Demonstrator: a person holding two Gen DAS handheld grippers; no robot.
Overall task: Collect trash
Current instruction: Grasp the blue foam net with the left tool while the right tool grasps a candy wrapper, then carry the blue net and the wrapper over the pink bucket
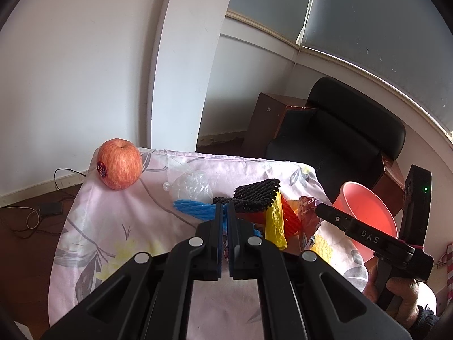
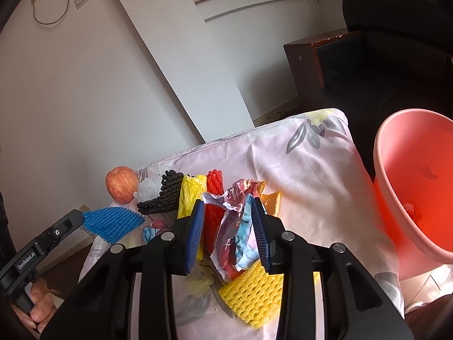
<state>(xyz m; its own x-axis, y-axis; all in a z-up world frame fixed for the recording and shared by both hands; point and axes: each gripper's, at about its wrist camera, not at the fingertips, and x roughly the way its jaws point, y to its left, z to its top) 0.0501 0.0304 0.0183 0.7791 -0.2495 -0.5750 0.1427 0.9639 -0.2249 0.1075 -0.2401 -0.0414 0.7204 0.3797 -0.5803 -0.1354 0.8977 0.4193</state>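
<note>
The blue foam net (image 2: 113,222) is pinched by the left gripper (image 1: 224,208), left of the pink bin (image 2: 419,187). The crumpled wrapper (image 2: 235,226), beside that bin, is squeezed by the right gripper (image 2: 229,232). Both look light and squashy; a bunched middle should be held.

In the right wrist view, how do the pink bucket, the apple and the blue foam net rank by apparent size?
1. pink bucket, though nearest the camera
2. blue foam net
3. apple, farther away, so its rank against the net is unsure

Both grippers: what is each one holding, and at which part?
The left gripper is shut on the blue foam net, at one end. The right gripper clamps the crumpled paper wrapper across its middle.
</note>
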